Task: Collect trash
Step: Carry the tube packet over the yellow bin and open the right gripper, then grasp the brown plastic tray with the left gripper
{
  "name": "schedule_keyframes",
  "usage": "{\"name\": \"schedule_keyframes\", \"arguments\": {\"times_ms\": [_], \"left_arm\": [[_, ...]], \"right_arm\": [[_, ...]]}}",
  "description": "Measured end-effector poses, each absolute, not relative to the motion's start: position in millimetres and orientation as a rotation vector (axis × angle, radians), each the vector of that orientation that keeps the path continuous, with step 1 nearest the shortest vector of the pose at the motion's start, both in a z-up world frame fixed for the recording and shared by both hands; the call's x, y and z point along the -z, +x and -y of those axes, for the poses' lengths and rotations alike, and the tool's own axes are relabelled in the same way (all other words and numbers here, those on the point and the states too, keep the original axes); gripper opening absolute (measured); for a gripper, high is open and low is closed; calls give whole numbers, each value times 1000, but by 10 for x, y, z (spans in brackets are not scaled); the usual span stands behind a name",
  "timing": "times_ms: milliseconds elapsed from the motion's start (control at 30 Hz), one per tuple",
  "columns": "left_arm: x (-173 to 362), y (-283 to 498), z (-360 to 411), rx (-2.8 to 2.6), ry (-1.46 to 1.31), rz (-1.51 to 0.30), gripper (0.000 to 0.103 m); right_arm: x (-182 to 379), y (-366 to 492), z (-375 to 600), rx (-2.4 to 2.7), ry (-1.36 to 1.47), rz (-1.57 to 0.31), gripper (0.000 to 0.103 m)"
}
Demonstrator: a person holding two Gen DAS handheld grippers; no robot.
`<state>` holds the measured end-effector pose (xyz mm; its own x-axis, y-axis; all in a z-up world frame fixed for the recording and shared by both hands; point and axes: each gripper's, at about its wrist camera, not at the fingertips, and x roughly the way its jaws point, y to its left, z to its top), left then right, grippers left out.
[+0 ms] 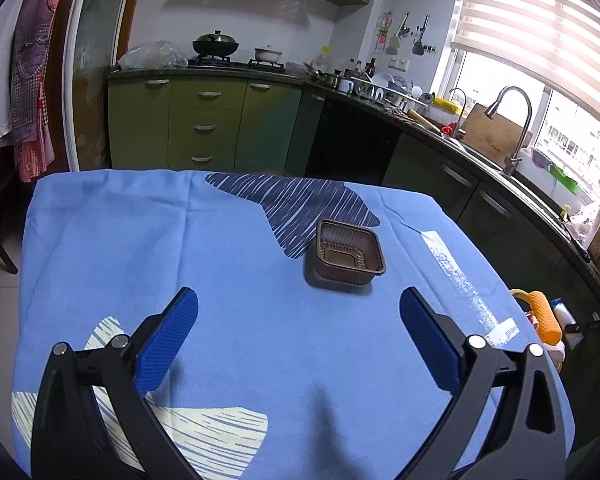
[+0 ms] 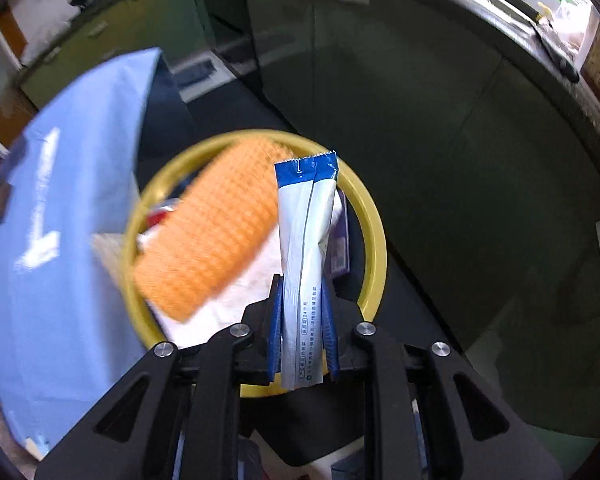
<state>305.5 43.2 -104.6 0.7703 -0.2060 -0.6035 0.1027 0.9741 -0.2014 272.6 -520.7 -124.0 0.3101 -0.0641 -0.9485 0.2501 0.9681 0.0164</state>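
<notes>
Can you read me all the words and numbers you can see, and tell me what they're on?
"24个月": on the blue and white sachet held in the right gripper.
The sachet's other print is too small to read.
Nothing readable on the brown tray or anywhere else.

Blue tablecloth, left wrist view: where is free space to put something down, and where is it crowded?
The tablecloth is bare left of the brown tray and between that tray and the open left gripper. The yellow bin is crowded: orange netting, white paper.
</notes>
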Motion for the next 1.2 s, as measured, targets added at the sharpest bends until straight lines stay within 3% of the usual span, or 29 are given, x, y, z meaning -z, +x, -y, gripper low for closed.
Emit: {"name": "schedule_keyframes", "arguments": {"times_ms": [333,433,500,667,1200], "left_arm": [[1055,3063,-409,180,-148,-681,96],[1058,3054,-399,184,-149,-685,96],[1058,3054,-393,186,-147,-686,96],[1062,3044,-374,193,-142,-688,96],[985,3490,42,272,-83,-848,96]], "right_arm": [[1622,2901,5013,270,111,-1301,18],[1635,2944,5047,270,141,-1302,23],[1578,2899,5087,268,150,-1284,40],[1297,2815,5068,257,158,-1215,60],[715,2330,4271,-59,232,-1065,64]]}}
